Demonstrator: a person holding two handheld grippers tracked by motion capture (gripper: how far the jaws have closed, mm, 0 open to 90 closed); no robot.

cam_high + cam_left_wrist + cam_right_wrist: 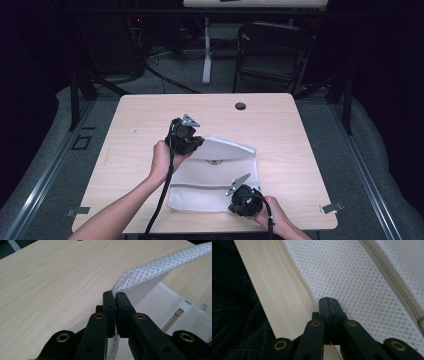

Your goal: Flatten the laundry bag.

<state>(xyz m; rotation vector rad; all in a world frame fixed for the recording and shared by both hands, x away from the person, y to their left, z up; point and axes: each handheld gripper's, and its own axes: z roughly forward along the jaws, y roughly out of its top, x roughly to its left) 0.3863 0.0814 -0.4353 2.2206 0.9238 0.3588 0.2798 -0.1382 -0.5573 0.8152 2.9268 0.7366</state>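
White mesh bag (215,175) lies mid-table (135,125): my left claw (115,296) is clamped on its far flap, lifted off the bag, my right claw (328,301) is closed at its near edge, so fold slowly, keeping that edge pinned.

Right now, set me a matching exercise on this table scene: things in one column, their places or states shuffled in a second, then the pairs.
Things:
1. left gripper
2. right gripper
3. white mesh bag
4. black round cap

States:
A. lies alone near the table's far edge
B. shut on the bag's raised corner
C. partly folded over on the table
D. shut at the bag's near edge

Pairs: 1-B, 2-D, 3-C, 4-A
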